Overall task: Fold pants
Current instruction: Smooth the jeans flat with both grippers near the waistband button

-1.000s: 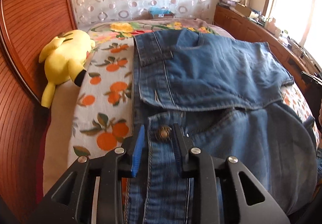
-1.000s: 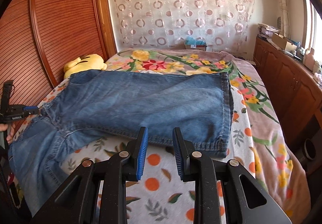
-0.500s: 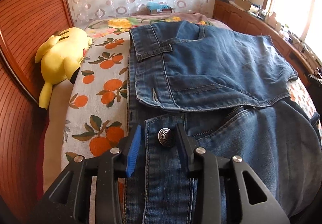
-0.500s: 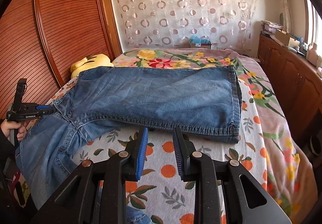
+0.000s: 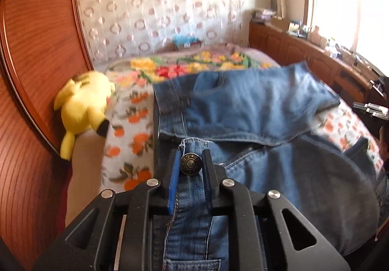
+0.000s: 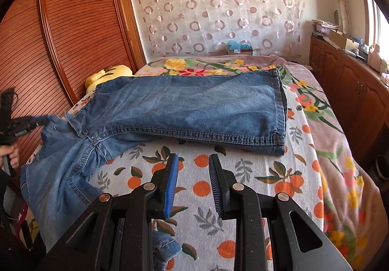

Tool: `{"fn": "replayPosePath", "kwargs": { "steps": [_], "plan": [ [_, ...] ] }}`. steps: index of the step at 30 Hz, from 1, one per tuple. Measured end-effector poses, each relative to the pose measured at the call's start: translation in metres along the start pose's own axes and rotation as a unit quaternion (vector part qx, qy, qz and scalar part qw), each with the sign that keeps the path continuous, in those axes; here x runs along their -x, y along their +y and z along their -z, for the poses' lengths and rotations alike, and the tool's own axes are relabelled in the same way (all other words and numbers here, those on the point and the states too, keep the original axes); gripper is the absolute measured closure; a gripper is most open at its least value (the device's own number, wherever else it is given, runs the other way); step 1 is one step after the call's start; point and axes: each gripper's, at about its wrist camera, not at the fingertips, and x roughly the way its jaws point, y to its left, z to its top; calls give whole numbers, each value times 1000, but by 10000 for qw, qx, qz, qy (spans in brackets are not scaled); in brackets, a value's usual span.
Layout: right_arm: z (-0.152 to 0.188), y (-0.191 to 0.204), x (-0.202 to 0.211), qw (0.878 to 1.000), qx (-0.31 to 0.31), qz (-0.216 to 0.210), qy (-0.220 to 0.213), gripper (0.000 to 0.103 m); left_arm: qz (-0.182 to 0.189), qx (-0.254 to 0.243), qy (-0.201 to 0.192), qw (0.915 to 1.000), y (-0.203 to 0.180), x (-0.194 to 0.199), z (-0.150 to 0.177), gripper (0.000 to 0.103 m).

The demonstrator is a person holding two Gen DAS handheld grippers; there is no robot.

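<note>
The pants (image 6: 184, 110), a pair of blue jeans, are spread across the bed (image 6: 243, 173). One leg is laid flat over the orange-patterned sheet (image 6: 287, 178), its hem lying toward the right side of the bed in the right wrist view; the other leg is draped over the near-left edge of the bed. The waistband, with its metal button (image 5: 190, 164), is raised off the sheet at the left end of the garment.

The waistband is caught between the fingers of the left gripper (image 5: 190, 162), which are closing, with the button seen between the two pads and the denim running back through the gap. In the right wrist view this gripper is seen at the far left, held by a hand (image 6: 11, 151), with the waist corner of the jeans pulled up to it.

The right gripper (image 6: 193, 173) is held above the bare sheet, just in front of the flat leg; its fingers are parted and nothing is gripped by them.

A yellow plush toy (image 5: 82, 105) is lodged between the bed and the wooden headboard (image 6: 80, 35). A circle-patterned curtain (image 6: 218, 5) is hung behind the bed, and wooden cabinets (image 6: 350, 81) are lined along the right wall.
</note>
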Motion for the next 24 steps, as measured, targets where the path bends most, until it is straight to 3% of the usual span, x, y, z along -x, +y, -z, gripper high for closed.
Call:
{"fn": "replayPosePath", "kwargs": {
  "steps": [8,12,15,18,22,24],
  "plan": [
    [4,1,5,9999,-46,-92,-19,76,-416,125,-194,9989,22,-20,-24,84],
    [10,2,8,9999,-74,-112,51,76,-242,282,293,9989,26,-47,-3,83],
    [15,3,15,9998,-87,-114,102,76,-45,317,248,9992,20,-40,9,83],
    [22,5,25,9998,-92,-123,144,76,46,341,70,9994,12,-23,14,73],
    [34,7,43,9996,-135,-159,178,76,287,345,-170,9988,-2,-3,14,50],
    [39,8,49,9996,-142,-147,208,74,367,300,-265,9985,-13,4,13,50]
  ]
}}
